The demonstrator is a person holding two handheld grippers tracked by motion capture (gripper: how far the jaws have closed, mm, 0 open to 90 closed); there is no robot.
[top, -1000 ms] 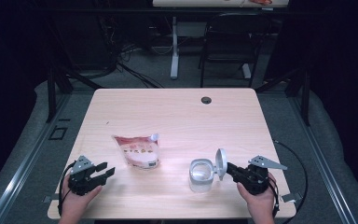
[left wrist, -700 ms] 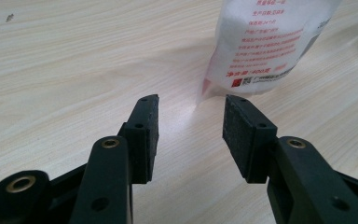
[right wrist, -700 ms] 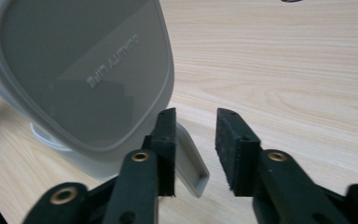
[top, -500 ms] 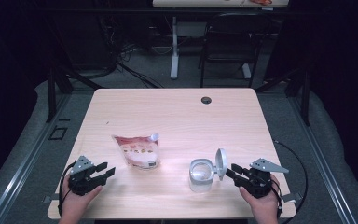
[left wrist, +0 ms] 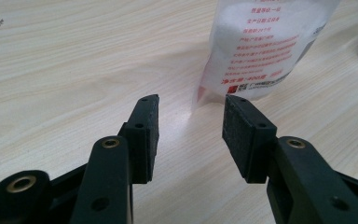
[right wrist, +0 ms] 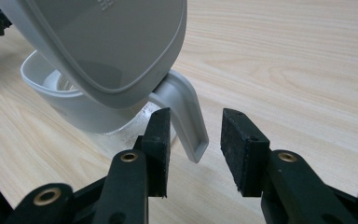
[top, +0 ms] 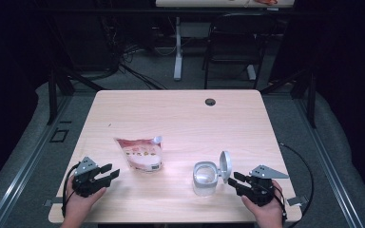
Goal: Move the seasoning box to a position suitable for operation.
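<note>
Down at the bottom right of the high view, the right gripper (top: 234, 179) has its jaws parted, and they have just been opening; in the right gripper view the container's grey latch tab (right wrist: 186, 119) sits between the pads, near the left one, with no squeeze on it that I can see. The risk I'd watch is right there: the flip lid (top: 225, 165) stands upright on its hinge, and a careless nudge from that hand could knock it shut or skid the clear container (top: 204, 176) across the table (top: 185, 114). The hand lies low at the table's near edge, its gripper pointing left toward the container.

At the bottom left, the left gripper (top: 112, 171) also rests low, aimed right and slightly upward in the frame, jaws apart and holding nothing. In the left gripper view the white pouch (left wrist: 265, 46) lies just beyond the pad tips. It looks soft and slack, so a pinch at its edge might only crumple it or let it slip.

Farther up the frame, the pouch (top: 141, 153) lies flat left of centre, well apart from the container.
</note>
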